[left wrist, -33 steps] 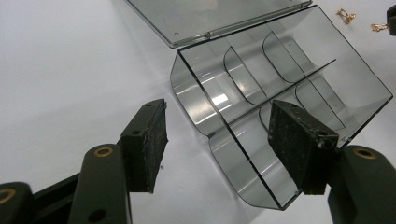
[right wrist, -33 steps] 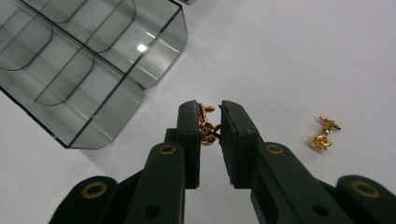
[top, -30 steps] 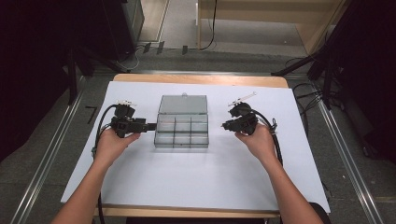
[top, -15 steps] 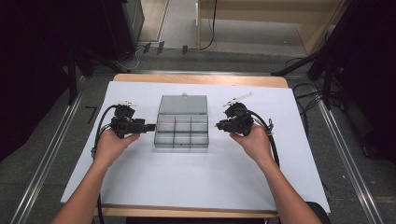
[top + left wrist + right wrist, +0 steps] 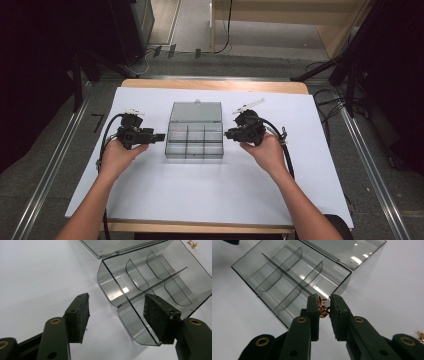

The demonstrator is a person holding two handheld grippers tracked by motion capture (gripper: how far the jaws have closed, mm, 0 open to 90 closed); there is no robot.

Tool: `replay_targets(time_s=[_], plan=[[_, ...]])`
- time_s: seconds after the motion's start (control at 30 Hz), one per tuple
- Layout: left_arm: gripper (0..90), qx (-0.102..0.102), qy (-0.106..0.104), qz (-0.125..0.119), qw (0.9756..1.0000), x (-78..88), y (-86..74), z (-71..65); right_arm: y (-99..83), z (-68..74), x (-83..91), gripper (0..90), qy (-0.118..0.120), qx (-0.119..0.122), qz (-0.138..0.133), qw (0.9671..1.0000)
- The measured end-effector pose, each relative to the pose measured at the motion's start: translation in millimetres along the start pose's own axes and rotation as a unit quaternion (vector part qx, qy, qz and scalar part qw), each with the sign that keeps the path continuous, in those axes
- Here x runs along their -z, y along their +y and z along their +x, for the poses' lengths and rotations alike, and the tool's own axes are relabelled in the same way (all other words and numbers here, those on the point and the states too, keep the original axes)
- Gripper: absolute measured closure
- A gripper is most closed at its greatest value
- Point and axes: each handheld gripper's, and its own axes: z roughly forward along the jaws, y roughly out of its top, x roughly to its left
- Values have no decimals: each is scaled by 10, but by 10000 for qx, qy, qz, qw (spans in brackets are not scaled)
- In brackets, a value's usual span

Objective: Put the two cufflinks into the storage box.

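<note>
Our right gripper (image 5: 323, 307) has its jaws clenched on small brass clips (image 5: 323, 308), carried just beside the clear compartment box (image 5: 194, 138), probably for dropping in. Our left gripper (image 5: 117, 312), jaws released, flanks the box's near corner, likely to steady it. The box sits mid-surface (image 5: 210, 200), lid open, compartments empty.

L tongs (image 5: 115, 312) agape — R tongs (image 5: 323, 307) nearly closed, both forearms extended.
</note>
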Motion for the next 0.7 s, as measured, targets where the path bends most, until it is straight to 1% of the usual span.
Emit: replay_targets(time_s=[0.03,0.07,0.33,0.5,0.7], plan=[[384,-6,-5,-2,10000,3,-4,4,7,12,-1,797,53,-35,-33,10000],[384,-6,-5,-2,10000,3,-4,4,12,23,-2,797,56,-42,-39,10000],[385,-21,0,-10,10000,-2,-12,12,27,89,-24,797,51,77,-60,9999],[386,-27,-5,-29,10000,4,-8,6,35,145,-65,797,84,121,-30,9999],[386,-28,-14,-39,10000,4,-8,14,33,177,-127,797,131,143,16,9998]])
